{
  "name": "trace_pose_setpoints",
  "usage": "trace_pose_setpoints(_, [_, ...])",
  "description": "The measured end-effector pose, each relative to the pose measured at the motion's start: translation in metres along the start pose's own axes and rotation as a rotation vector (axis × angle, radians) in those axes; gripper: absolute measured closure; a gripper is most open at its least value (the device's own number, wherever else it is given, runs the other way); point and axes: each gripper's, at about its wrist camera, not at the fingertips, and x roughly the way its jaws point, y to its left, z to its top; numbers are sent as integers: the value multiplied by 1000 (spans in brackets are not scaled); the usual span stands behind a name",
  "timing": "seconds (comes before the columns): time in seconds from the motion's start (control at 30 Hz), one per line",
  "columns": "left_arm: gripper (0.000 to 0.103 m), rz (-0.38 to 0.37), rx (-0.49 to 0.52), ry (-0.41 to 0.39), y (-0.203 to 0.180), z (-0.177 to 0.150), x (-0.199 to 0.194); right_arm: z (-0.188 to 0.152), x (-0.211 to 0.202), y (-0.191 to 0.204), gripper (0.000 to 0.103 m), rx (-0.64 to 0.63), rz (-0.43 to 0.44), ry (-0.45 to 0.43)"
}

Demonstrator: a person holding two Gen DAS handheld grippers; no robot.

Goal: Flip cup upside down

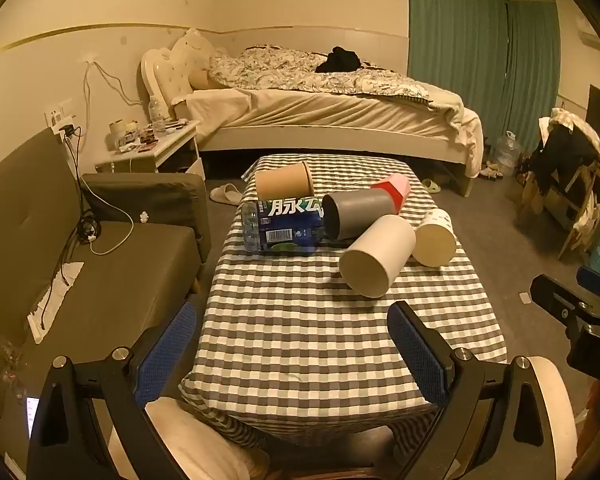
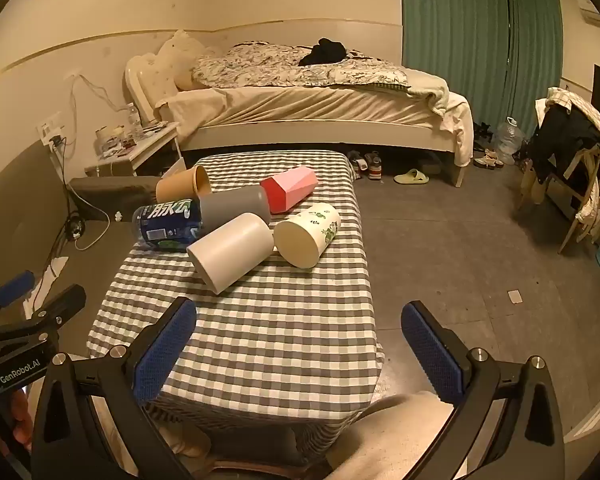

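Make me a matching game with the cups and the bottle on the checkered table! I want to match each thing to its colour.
Things:
1. cup nearest the grippers
2. cup beside the bottle's label
3. faceted cup
4. bottle

Colours:
A. blue label
B. pink and red
C. plain white
D. grey

All four lie on their sides on the checkered table.

Pairs: 1-C, 2-D, 3-B, 4-A
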Motion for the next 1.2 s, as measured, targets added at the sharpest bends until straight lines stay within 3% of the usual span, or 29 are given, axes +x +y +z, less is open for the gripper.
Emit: trace_pose_setpoints(1.2, [4,-10,-17,1,4,-5,-1,-4,1,4,0,-20,11,7])
